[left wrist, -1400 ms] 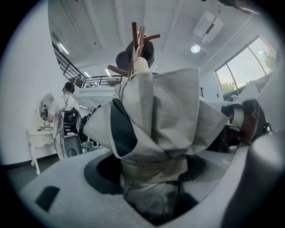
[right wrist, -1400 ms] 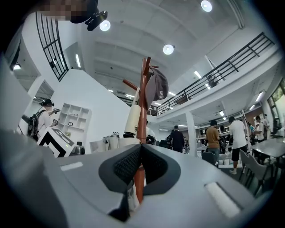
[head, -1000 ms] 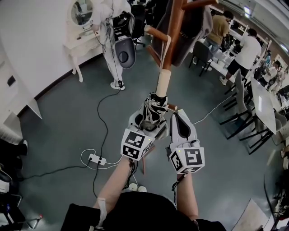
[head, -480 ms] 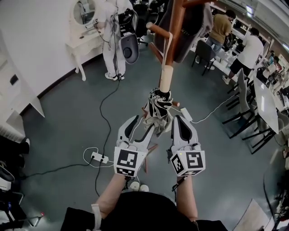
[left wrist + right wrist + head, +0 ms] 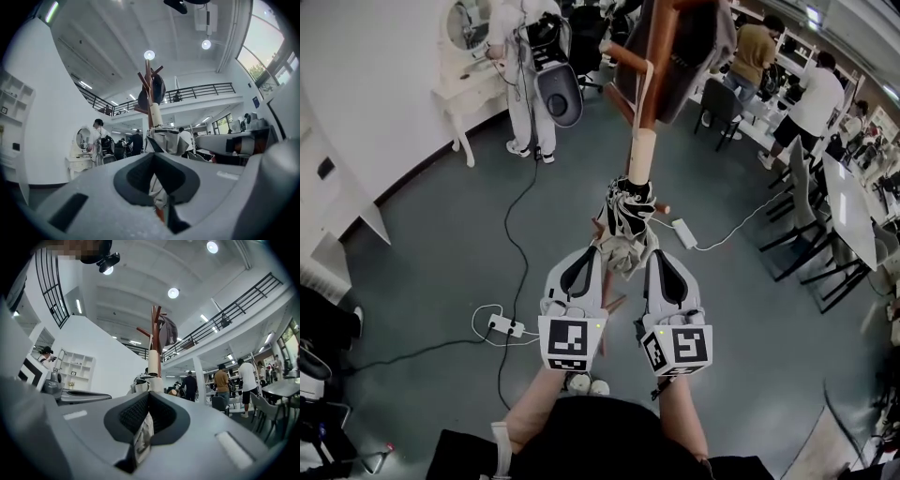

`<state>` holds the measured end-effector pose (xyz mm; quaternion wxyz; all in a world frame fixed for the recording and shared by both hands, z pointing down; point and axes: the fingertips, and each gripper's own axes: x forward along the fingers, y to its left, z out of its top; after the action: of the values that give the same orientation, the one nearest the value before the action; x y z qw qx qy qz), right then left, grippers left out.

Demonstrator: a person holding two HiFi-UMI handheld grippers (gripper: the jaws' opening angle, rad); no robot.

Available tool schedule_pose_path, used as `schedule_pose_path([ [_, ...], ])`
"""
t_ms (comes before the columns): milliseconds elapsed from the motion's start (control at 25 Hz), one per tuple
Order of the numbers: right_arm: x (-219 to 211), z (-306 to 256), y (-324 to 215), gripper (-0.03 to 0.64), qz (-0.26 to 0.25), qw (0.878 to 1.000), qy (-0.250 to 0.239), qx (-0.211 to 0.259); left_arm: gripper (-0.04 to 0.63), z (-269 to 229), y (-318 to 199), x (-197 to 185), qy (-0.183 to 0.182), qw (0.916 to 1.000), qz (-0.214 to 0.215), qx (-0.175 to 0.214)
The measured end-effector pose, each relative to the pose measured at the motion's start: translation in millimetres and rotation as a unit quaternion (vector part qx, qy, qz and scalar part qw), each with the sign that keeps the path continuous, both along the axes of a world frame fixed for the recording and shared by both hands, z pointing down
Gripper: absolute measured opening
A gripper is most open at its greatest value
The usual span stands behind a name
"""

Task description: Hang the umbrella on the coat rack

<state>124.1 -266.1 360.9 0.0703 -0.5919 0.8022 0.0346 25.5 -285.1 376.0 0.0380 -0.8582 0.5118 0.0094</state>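
Umbrella (image 5: pixel 628 216): folded, black-and-pale canopy, hanging just in front of the coat rack (image 5: pixel 662 47); pale handle (image 5: pixel 639 155) points to 12 o'clock in the head view; its strap (image 5: pixel 649 98) runs up from the handle to a wooden peg (image 5: pixel 628 67) of the rack; whether the loop fully sits on the peg, cannot tell.

Loose canopy fabric trails to 6 o'clock from the handle, between the two tools.

Left tool (image 5: pixel 596 251): at 7 o'clock of the canopy; jaws have just been closing and now stand together; in the left gripper view a fold of pale fabric sits pinched where they meet; umbrella (image 5: pixel 165 140) and rack (image 5: pixel 149 89) rise at 12 o'clock beyond them.

Right tool (image 5: pixel 651 258): at 5 o'clock of the canopy; jaws clamped on a strip of patterned fabric (image 5: pixel 141 434); rack (image 5: pixel 153 329) straight ahead at 12 o'clock.

Surroundings, head view: grey floor (image 5: pixel 431 253); white power strip (image 5: pixel 502 328) at 8 o'clock of the tools; person in white (image 5: pixel 517 66) at 11 o'clock; dark chairs (image 5: pixel 802 234) at 3 o'clock.
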Motion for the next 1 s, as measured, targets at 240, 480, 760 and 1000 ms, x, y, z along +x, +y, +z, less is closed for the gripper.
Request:
schedule_pose_path([
  [240,10.8,8.9,4.3,0.009,0.011,1.0,-0.006,-0.007,-0.002,4.6,1.1,0.1,-0.008,0.9999,0.004,-0.008],
  [480,13.0,8.8,4.9,0.009,0.003,1.0,-0.006,-0.009,-0.002,3.8,-5.7,-3.2,-0.012,0.9998,0.002,-0.015],
  [760,5.8,4.8,4.3,0.009,-0.01,1.0,0.002,-0.006,-0.002,4.7,-5.1,-2.6,-0.014,0.9997,0.006,-0.021],
  [1000,4.9,6.1,1.6,0.009,-0.014,1.0,0.004,-0.006,-0.002,3.3,-6.9,0.5,-0.016,0.9996,0.011,-0.018],
])
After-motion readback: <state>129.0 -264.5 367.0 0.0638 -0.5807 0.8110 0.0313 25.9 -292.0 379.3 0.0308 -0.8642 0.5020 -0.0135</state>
